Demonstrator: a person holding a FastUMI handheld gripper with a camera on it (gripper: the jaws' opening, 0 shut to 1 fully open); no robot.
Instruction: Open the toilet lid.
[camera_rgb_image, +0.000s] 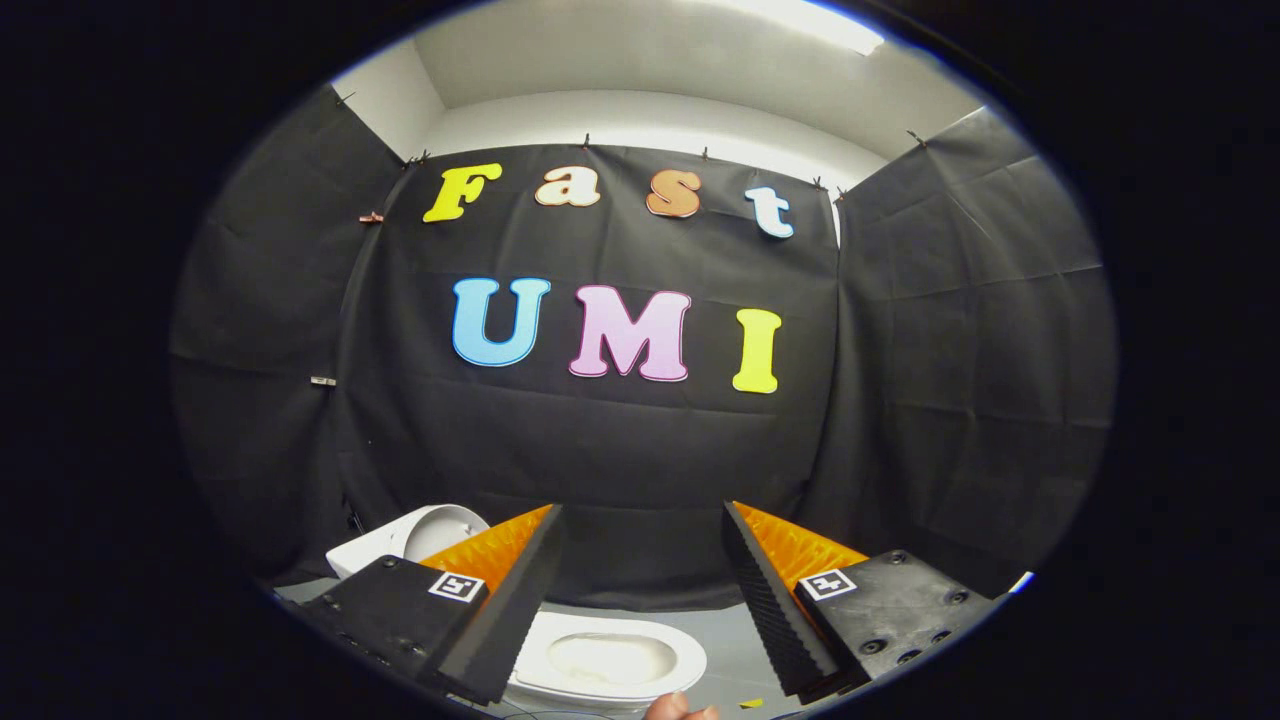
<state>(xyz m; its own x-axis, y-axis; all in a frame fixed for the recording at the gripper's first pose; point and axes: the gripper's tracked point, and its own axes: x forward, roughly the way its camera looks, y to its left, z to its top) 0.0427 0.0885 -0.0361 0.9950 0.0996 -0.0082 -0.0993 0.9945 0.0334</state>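
Seemingly the lid (440, 528) is already raised, seen upright behind the left finger above the exposed bowl (605, 662). The gripper (640, 590) is held wide apart, grasping nothing; only withdrawal appears to remain. A fingertip (675, 708) is seen beneath; no obstruction is noted.

The scene is viewed from above the toilet (600, 660), along the wide-apart fingers of the gripper (640, 580), facing the booth wall (620, 450) beyond it, fairly near.
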